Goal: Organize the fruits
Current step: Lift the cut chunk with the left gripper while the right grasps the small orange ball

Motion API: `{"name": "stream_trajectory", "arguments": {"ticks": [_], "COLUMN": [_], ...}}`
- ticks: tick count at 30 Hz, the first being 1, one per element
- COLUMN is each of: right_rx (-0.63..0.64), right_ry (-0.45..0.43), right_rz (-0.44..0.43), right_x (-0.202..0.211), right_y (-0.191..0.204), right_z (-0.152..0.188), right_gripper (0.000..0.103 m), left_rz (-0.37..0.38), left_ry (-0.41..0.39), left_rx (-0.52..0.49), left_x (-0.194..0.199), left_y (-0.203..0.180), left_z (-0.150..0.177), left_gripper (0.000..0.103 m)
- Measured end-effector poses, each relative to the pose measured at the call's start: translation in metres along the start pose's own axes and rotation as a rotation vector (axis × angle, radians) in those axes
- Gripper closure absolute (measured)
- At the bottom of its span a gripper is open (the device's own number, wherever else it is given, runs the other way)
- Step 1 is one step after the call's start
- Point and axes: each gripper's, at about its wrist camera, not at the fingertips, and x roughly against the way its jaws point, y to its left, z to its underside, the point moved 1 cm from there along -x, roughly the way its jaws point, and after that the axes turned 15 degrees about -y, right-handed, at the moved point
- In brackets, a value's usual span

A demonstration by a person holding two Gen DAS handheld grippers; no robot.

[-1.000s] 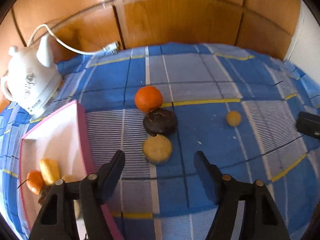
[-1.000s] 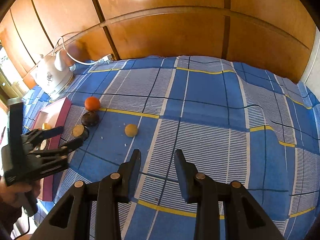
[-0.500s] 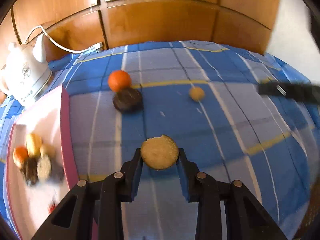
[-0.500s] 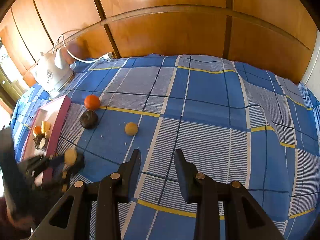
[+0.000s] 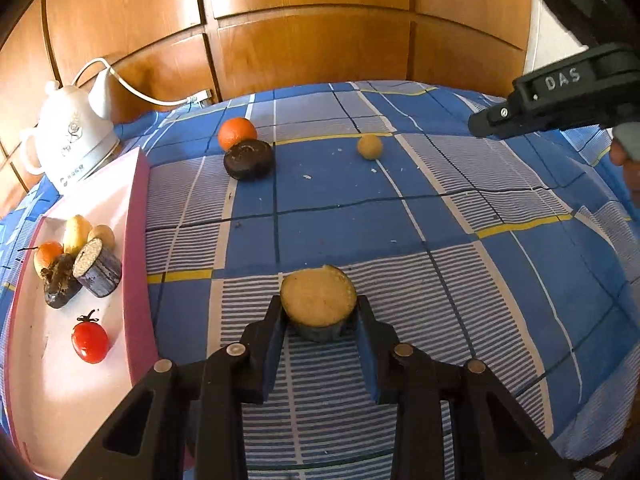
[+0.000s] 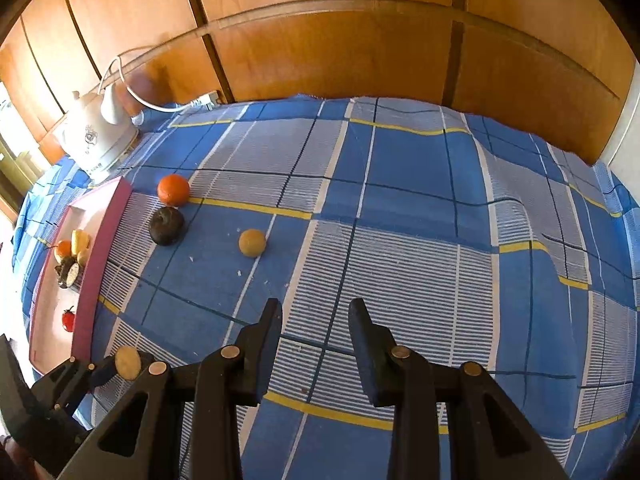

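Left wrist view: the left gripper (image 5: 319, 320) was clamped on a round cut piece (image 5: 318, 300) with a pale top and dark skin, held above the blue checked cloth (image 5: 460, 240).
Right gripper (image 6: 316, 316): jaws stood partly apart with nothing between them; its body (image 5: 556, 92) showed at the upper right of the left view.
Writing: "DAS" in raised letters on that black body; a small emblem and grey lettering on the white kettle (image 5: 74, 136), too small to read.
Pink tray (image 5: 136, 240): held a tomato (image 5: 90, 342), a cut piece, yellow and orange fruit.
On the cloth: orange (image 5: 237, 133) touching a dark round fruit (image 5: 249, 159); a small yellow ball (image 5: 369, 147) well apart.
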Motion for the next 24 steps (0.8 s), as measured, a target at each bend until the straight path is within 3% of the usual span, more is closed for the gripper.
{"name": "stream_trajectory", "arguments": {"ticks": [11, 24], "right_rx": [0.0, -0.03], "right_ry": [0.068, 0.126], "right_rz": [-0.031, -0.143], "right_x": [-0.013, -0.031], "right_y": [0.009, 0.023], "right_z": [0.012, 0.005], "right_gripper": [0.068, 0.068], "left_rz": [0.014, 0.021], "left_ry": [-0.042, -0.073], "left_rx": [-0.004, -0.011], "left_x": [0.005, 0.009], "left_y": [0.002, 0.001], "left_z": [0.004, 0.007], "left_gripper": [0.069, 0.069]}}
